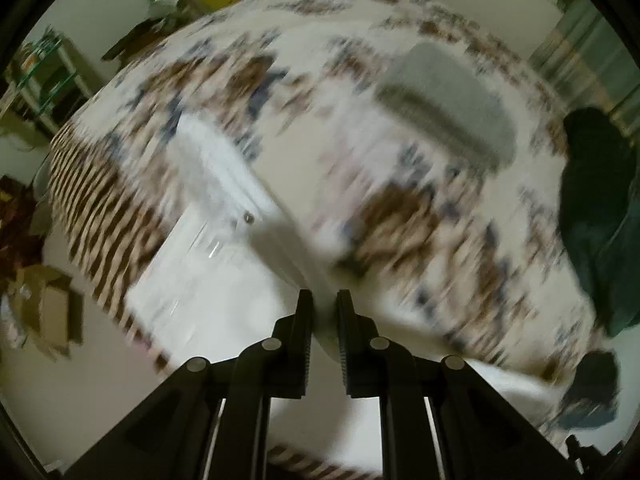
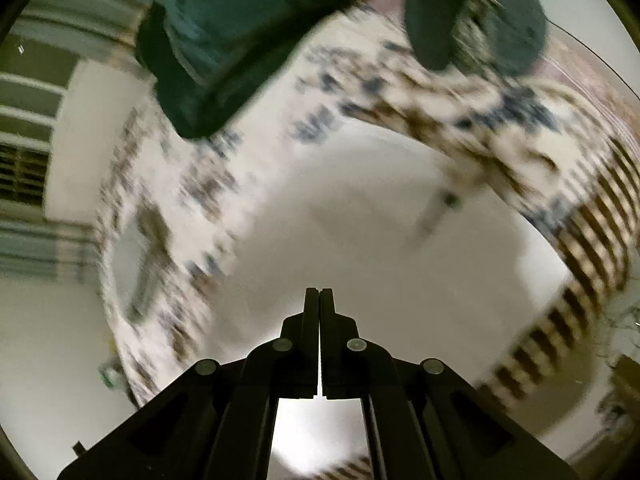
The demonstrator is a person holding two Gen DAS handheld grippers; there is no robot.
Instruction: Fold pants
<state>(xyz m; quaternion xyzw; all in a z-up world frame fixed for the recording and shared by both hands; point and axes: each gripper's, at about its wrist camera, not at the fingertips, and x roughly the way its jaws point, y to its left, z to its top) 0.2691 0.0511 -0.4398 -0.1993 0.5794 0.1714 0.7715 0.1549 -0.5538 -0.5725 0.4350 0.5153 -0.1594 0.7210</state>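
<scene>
**Ana:** Left wrist view first. What do the fingers show?

**Ben:** Everything past the left gripper (image 1: 324,300) is smeared by motion blur. Its two black fingers stand close, with a narrow gap, and a fold of the white pants (image 1: 208,264) sits in that gap. They are clamped on the cloth.

**Ana:** Where does the rest of the garment lie?

**Ben:** It runs from the fingertips toward ten o'clock, across the patterned bedspread (image 1: 400,220). A small metal button (image 1: 249,218) shows on it, up and to the left of the fingertips.

**Ana:** Anything else on the bed?

**Ben:** A grey folded cloth (image 1: 452,112) lies toward one o'clock, well apart from the pants. A dark green garment (image 1: 596,216) lies at three o'clock, at the bed's edge. At eight o'clock, on the floor, I see cardboard boxes (image 1: 48,312).

**Ana:** And the right wrist view?

**Ben:** The right gripper (image 2: 319,296) has its fingers pressed together, with only a sliver of light between them lower down. The white pants (image 2: 380,248) fill the middle of the view, straight behind the tips. I cannot tell whether cloth is pinched between them.

**Ana:** What surrounds them there?

**Ben:** The bedspread (image 2: 208,184) wraps round from nine o'clock to three o'clock. The green garment (image 2: 224,40) lies at eleven o'clock, touching the bedspread.
</scene>
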